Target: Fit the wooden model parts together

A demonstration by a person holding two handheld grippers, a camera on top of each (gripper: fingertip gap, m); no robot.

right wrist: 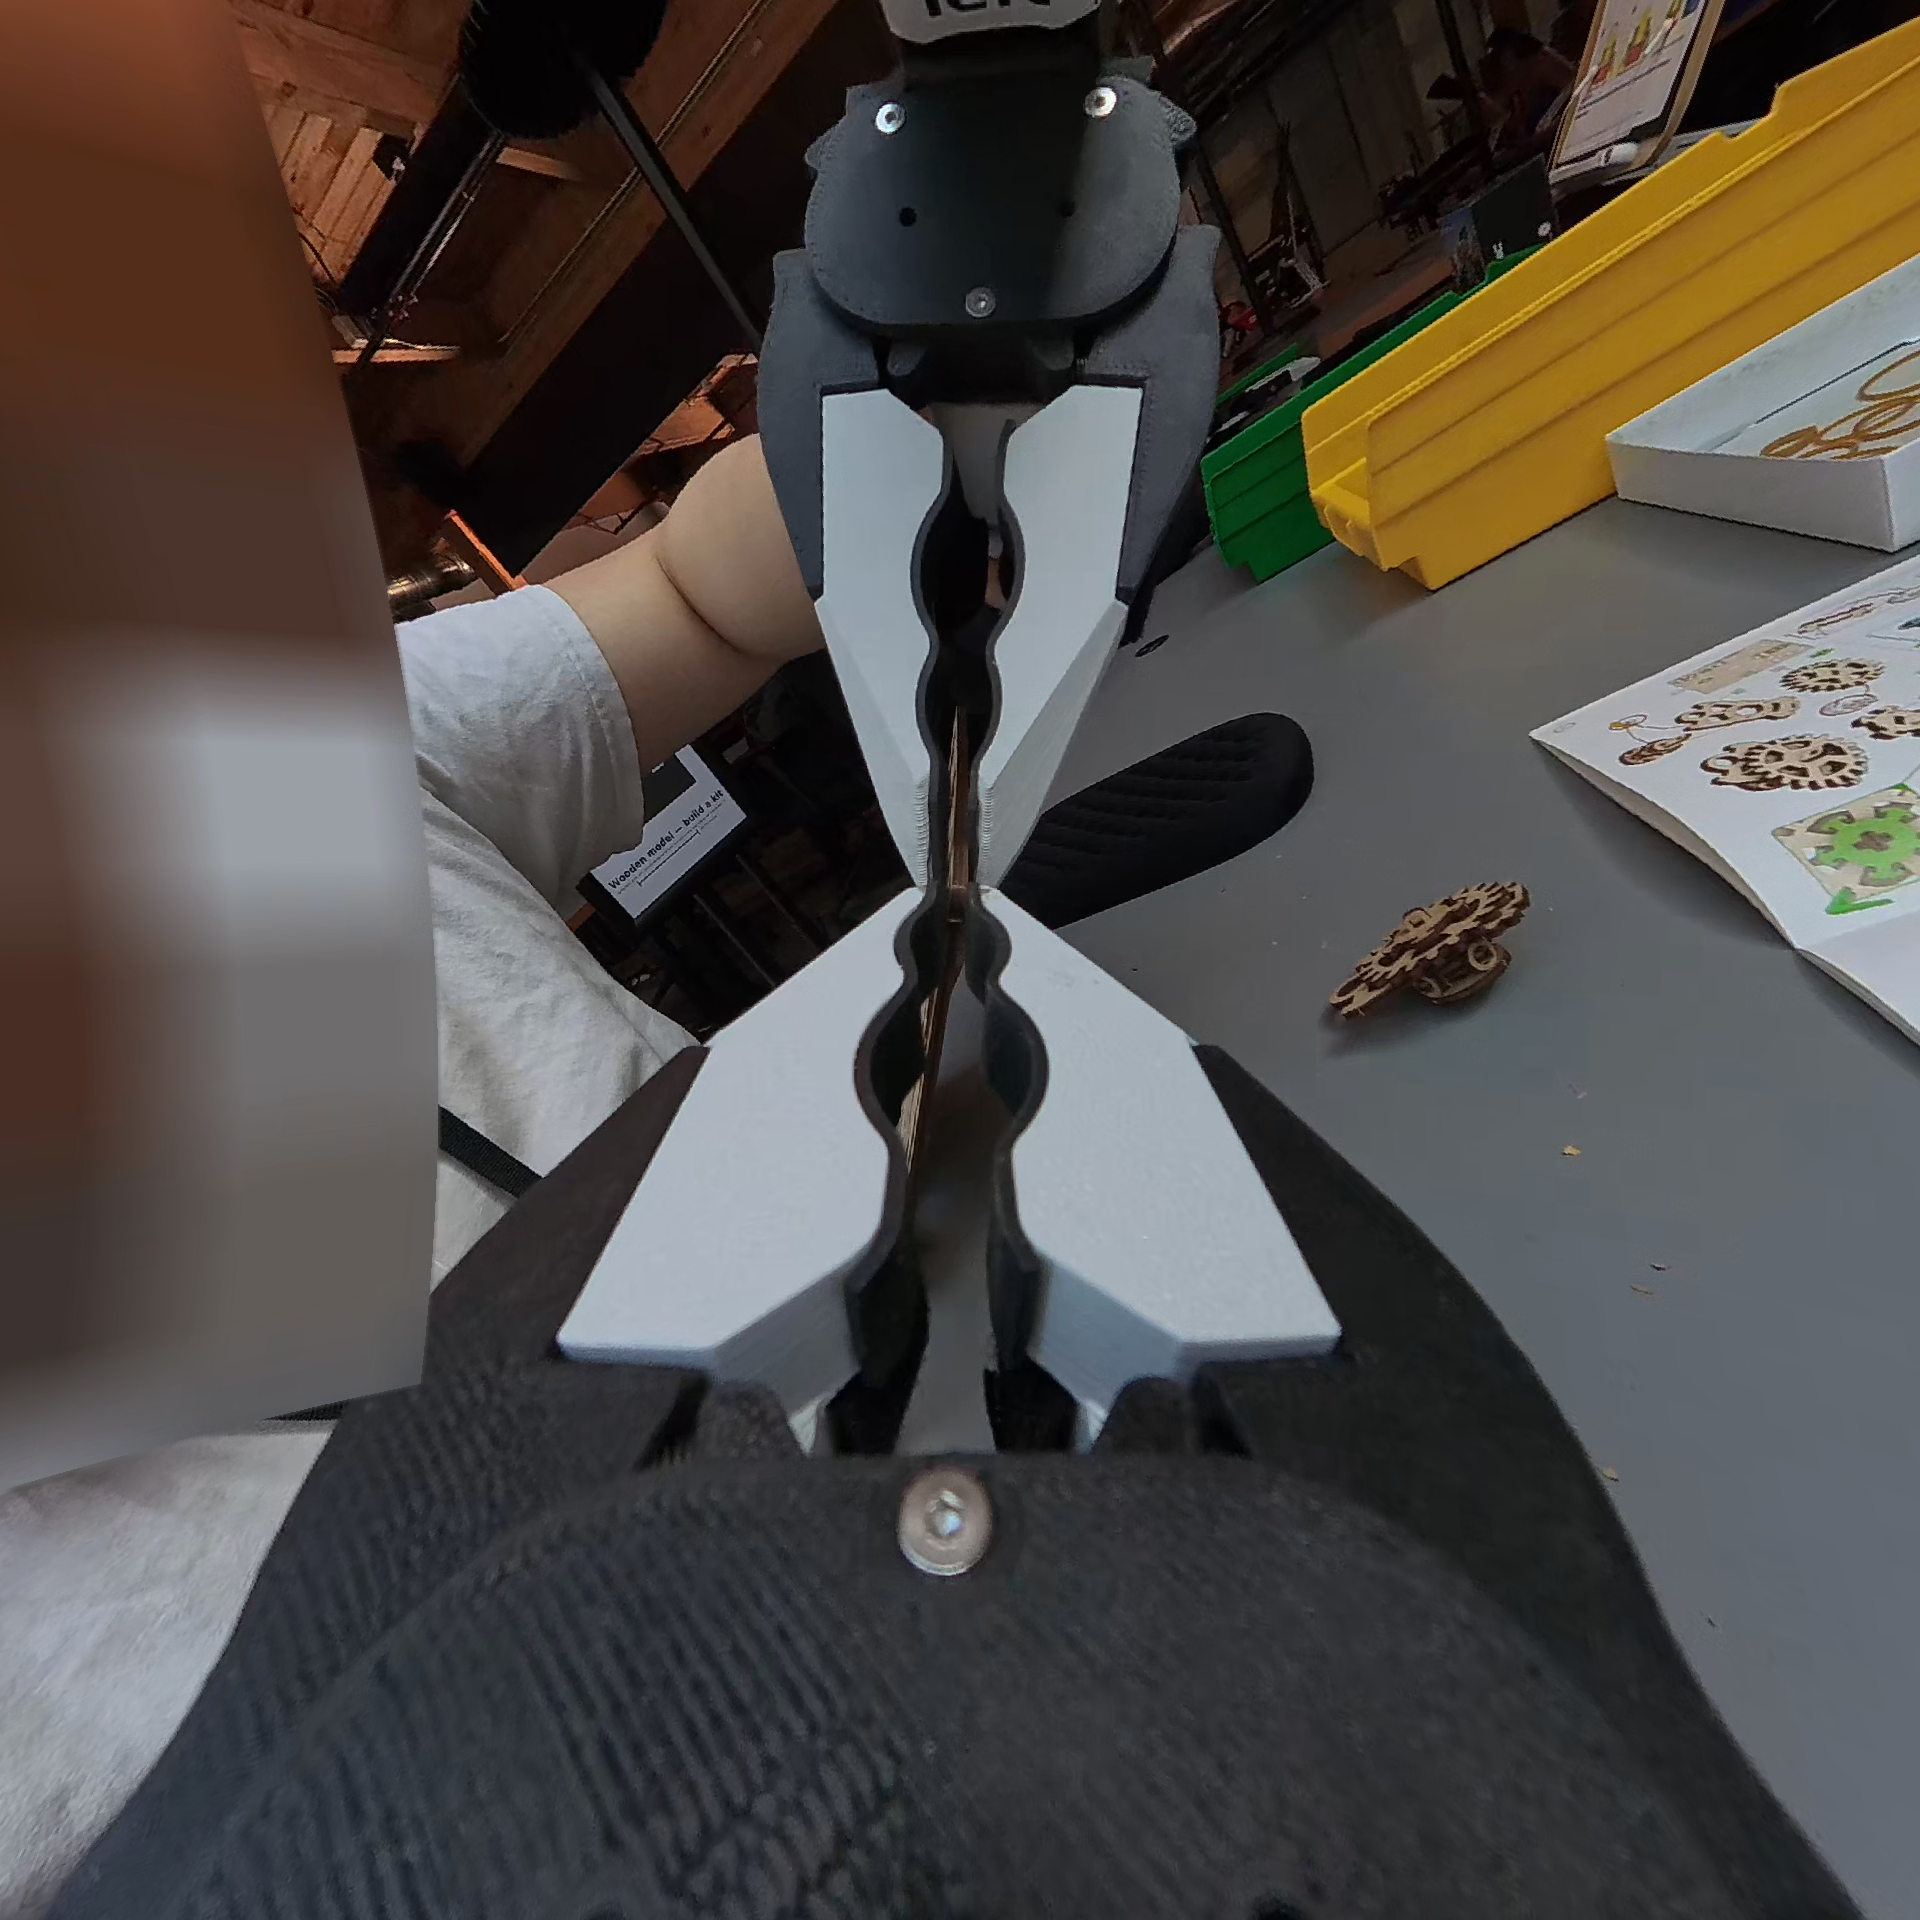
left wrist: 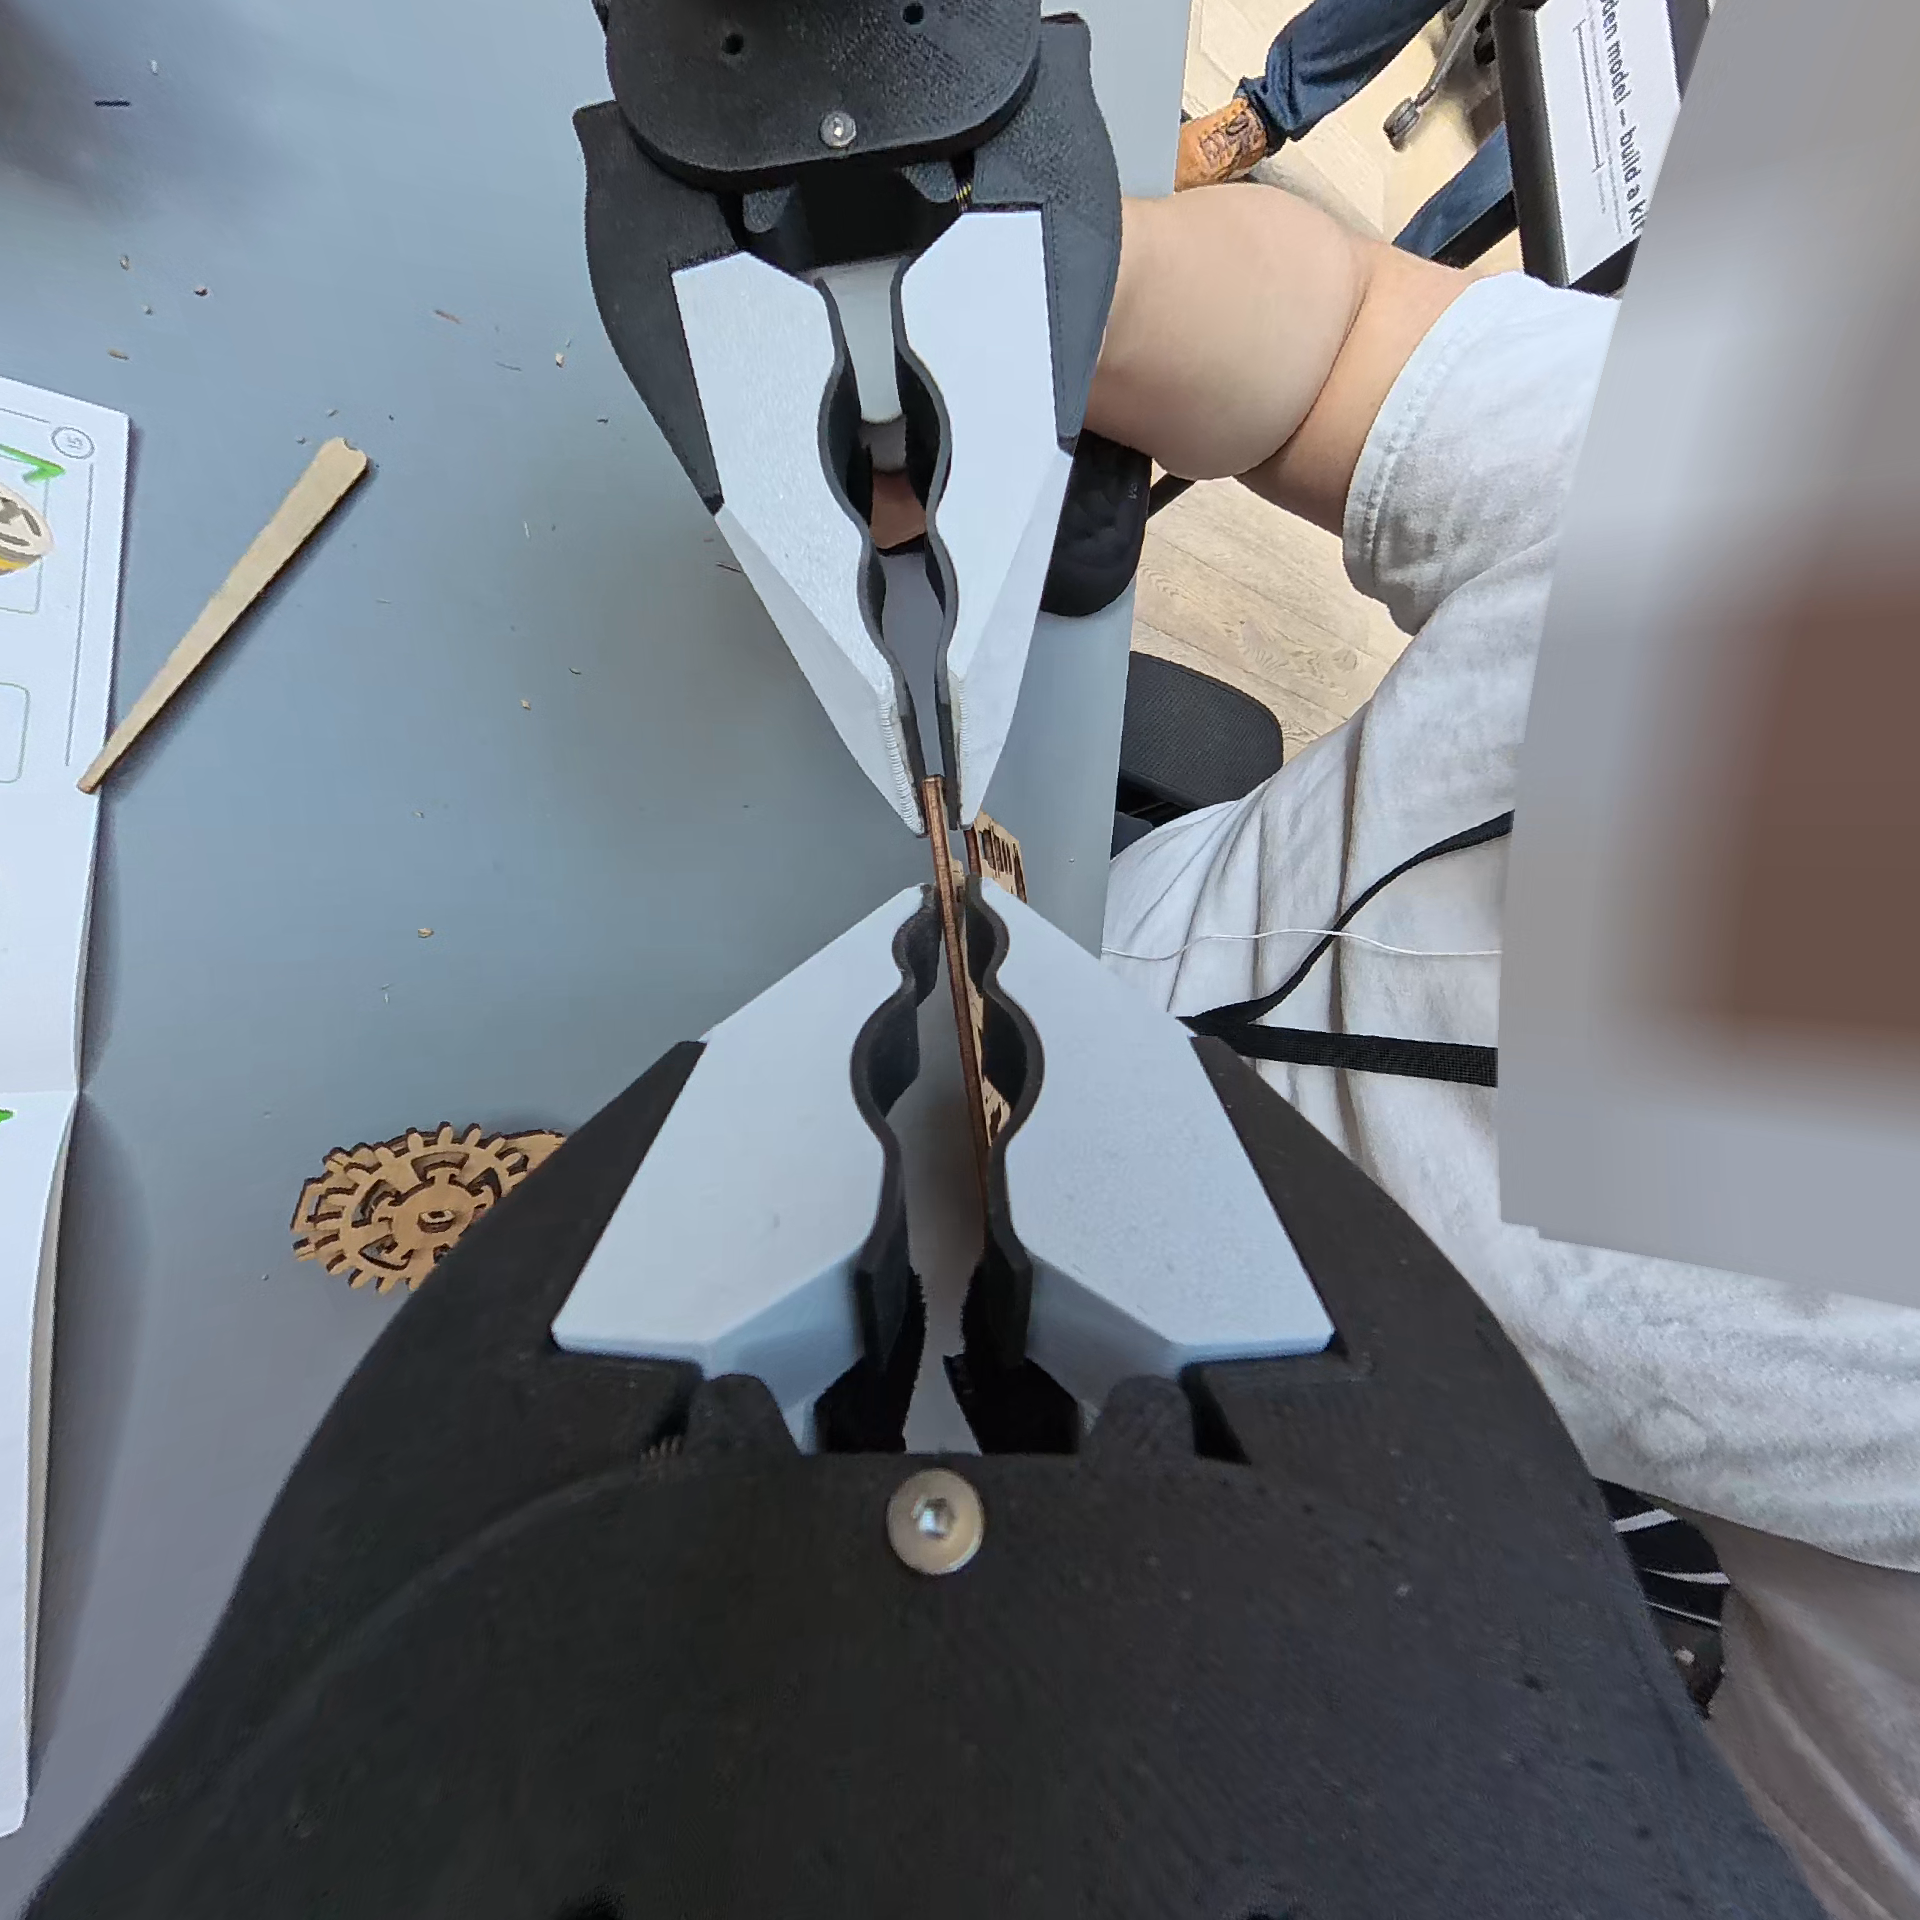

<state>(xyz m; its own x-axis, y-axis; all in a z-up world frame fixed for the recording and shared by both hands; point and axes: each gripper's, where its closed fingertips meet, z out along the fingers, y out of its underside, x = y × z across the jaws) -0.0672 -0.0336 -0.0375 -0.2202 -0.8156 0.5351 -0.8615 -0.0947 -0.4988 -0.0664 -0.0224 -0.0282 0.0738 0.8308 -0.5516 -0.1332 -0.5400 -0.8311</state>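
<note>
Grey table [right wrist: 1455, 1195] under everything, with yellow bin [right wrist: 1558, 416] and green bin [right wrist: 1268, 499] at its far edge, a white tray [right wrist: 1766, 488] of uncut parts beside them, and the instruction sheet [right wrist: 1766, 831] open to my right.

Both tools are raised above the table's near edge, tip to tip. My left gripper [left wrist: 951, 904] is clenched on a thin wooden plate [left wrist: 961, 997], seen edge-on and running back between the fingers. My right gripper [right wrist: 951, 904] is likewise clamped on a thin wooden piece [right wrist: 935, 997], also edge-on. Where the tips meet, the two edges overlap or touch; I cannot tell whether this is one sheet held from both ends or two pieces already slotted.

Finished gear assembly [right wrist: 1434, 951] lies on the table, well clear of both tools. A tapered wooden stick [left wrist: 223, 613] lies beside the sheet, untouched. Small wood crumbs are scattered about.

Step in hand, as I judge it: aligning or pressing the joint between the held parts.

Next move calls for keeping both plates in one plane and pushing straight along the slot. Any twist would likely crack such thin ply.
</note>
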